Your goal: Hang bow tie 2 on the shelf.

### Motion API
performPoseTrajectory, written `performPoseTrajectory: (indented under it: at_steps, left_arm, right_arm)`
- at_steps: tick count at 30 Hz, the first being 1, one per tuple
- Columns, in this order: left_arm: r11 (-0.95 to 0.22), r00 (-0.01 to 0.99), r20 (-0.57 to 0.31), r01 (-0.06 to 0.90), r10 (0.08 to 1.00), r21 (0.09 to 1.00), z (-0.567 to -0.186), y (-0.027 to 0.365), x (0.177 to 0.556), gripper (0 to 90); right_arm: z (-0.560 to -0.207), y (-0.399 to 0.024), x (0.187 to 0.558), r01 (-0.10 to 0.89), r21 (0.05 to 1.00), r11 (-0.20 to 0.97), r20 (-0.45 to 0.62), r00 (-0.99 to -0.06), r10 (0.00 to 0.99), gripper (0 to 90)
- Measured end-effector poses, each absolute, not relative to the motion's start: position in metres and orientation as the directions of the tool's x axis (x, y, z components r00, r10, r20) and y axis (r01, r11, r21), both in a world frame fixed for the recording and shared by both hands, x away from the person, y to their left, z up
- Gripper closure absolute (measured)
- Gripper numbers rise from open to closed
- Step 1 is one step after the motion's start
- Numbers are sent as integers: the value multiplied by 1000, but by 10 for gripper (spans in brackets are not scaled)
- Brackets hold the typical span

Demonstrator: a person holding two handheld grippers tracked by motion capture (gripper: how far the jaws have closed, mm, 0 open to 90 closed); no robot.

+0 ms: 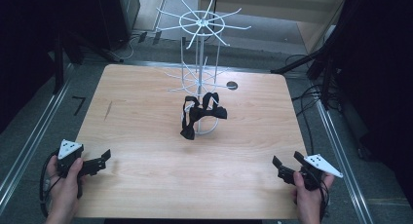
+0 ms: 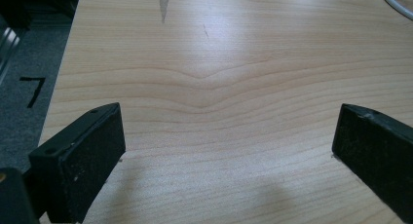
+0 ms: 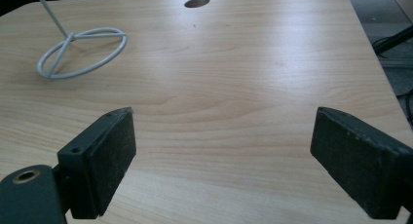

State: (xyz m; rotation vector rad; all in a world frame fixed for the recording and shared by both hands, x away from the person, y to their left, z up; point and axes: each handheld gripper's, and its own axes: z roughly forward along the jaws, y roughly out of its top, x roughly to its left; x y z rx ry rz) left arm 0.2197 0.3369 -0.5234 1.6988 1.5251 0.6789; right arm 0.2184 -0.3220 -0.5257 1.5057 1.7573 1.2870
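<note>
A white wire display stand (image 1: 200, 63) rises from the middle of the wooden table (image 1: 146, 136), with spoked rings at two heights. Black straps (image 1: 199, 114) hang tangled on its lowest hooks, just above its ring base (image 3: 80, 51). My left gripper (image 1: 97, 161) rests near the table's front left corner, held by a hand, jaws wide apart over bare wood (image 2: 224, 146). At the front right my right gripper (image 1: 285, 166) is held low over the table. It is open too, with nothing between its pads (image 3: 104, 165).
A small dark round hole (image 1: 232, 85) sits in the tabletop behind the stand (image 3: 197, 2). Grey floor with metal rails flanks the table on both sides, and cables lie at the right. A black "7" mark (image 1: 78, 104) is on the floor at left.
</note>
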Motion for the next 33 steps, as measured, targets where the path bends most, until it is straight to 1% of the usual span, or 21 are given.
performPoseTrajectory:
  at_steps: [9,13,14,15,16,17,33]
  left_arm:
    - [-19,153,-89,591,984,806,-523,337,220,0]
    - [-19,154,-89,591,984,806,-523,337,220,0]
    - [-19,153,-89,591,984,807,-523,337,220,0]
    - [-19,153,-89,592,984,806,-523,337,220,0]
    - [-18,152,-90,592,984,806,-523,337,220,0]
    - [-17,153,-91,591,984,806,-523,337,220,0]
    - [-15,149,-91,590,985,807,-524,336,219,0]
  right_arm:
    - [-532,-342,210,487,869,-86,223,-231,947,99]
    - [-534,-347,208,487,869,-85,221,-230,948,92]
    - [-536,-350,206,491,866,-89,224,-224,949,70]
    - [-536,-350,206,491,866,-89,224,-224,949,70]
    - [-537,-354,205,494,865,-90,224,-219,950,26]
    - [-538,-355,204,497,863,-94,226,-212,951,1]
    - [-549,-381,190,513,849,-127,236,-153,960,0]
